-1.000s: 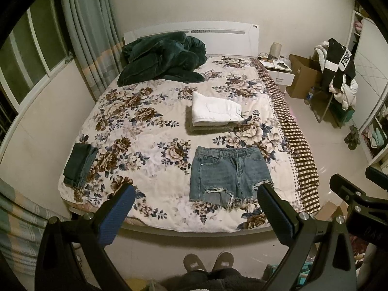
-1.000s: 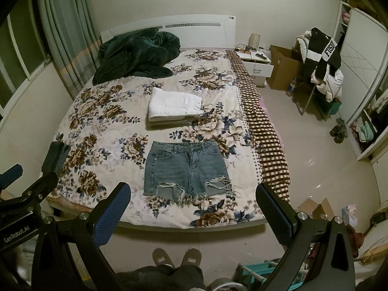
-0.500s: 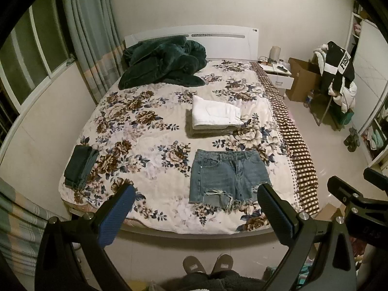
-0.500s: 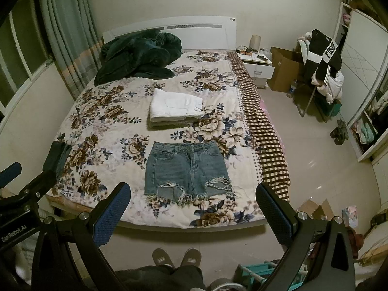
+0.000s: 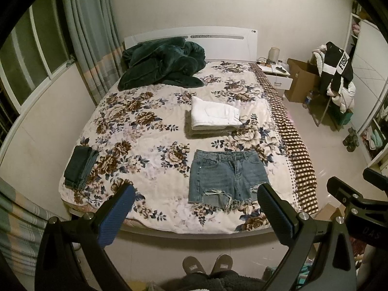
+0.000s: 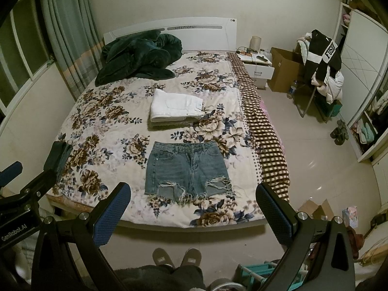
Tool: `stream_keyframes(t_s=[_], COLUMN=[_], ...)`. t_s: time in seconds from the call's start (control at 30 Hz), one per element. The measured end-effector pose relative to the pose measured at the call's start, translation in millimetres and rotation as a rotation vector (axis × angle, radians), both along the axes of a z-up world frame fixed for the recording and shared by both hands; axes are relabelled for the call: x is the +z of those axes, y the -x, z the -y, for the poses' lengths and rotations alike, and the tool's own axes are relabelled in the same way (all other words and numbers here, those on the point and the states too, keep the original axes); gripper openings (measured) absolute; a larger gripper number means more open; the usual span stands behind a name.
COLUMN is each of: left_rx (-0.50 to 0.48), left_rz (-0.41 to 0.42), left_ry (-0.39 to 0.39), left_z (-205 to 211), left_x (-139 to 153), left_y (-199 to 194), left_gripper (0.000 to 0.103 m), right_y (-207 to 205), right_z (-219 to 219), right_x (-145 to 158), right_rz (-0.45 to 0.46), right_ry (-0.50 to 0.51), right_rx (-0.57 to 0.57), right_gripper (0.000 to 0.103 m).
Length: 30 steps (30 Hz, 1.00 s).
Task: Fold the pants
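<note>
Blue denim shorts (image 5: pixel 226 174) lie flat and unfolded on the floral bed (image 5: pixel 150 131), near its foot, waistband away from me; they also show in the right wrist view (image 6: pixel 186 168). My left gripper (image 5: pixel 194 194) is open and empty, held above the floor short of the bed's foot. My right gripper (image 6: pixel 194 194) is open and empty, at the same distance. The right gripper's body shows at the right edge of the left wrist view (image 5: pixel 359 201).
Folded white pants (image 5: pixel 213 115) lie mid-bed on another folded piece. Folded dark jeans (image 5: pixel 80 163) sit at the bed's left edge. A dark green blanket (image 5: pixel 162 64) is heaped by the headboard. A nightstand (image 5: pixel 276 72), cardboard box (image 5: pixel 300 80) and clothes-laden chair (image 5: pixel 337 77) stand right.
Both grippers have pulled back and tilted slightly, so the bed sits a little lower and farther in view. Nothing on the bed has moved.
</note>
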<state>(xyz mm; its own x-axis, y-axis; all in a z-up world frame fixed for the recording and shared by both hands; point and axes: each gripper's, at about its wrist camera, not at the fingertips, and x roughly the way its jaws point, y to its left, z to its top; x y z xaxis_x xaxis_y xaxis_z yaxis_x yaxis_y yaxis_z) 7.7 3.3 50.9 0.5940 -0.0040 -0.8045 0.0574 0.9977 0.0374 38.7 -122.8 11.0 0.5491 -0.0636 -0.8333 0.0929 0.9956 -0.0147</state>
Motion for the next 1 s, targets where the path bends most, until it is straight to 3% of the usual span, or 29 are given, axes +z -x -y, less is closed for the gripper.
stream_keyframes(t_s=[0.7, 1.0], left_rx=[-0.001, 0.015], left_rz=[0.0, 0.015], left_ry=[0.009, 0.024], left_z=[12.1, -0.3], left_x=[1.8, -31.1], left_y=[8.1, -10.0], left_gripper=[0.103, 0.103], right_y=[16.0, 3.3], right_z=[-9.0, -8.2], right_x=[17.2, -1.6], right_rz=[-0.008, -0.016], right_ry=[-0.001, -0.013], right_rx=[-0.005, -0.045], right_gripper=[0.103, 0.103])
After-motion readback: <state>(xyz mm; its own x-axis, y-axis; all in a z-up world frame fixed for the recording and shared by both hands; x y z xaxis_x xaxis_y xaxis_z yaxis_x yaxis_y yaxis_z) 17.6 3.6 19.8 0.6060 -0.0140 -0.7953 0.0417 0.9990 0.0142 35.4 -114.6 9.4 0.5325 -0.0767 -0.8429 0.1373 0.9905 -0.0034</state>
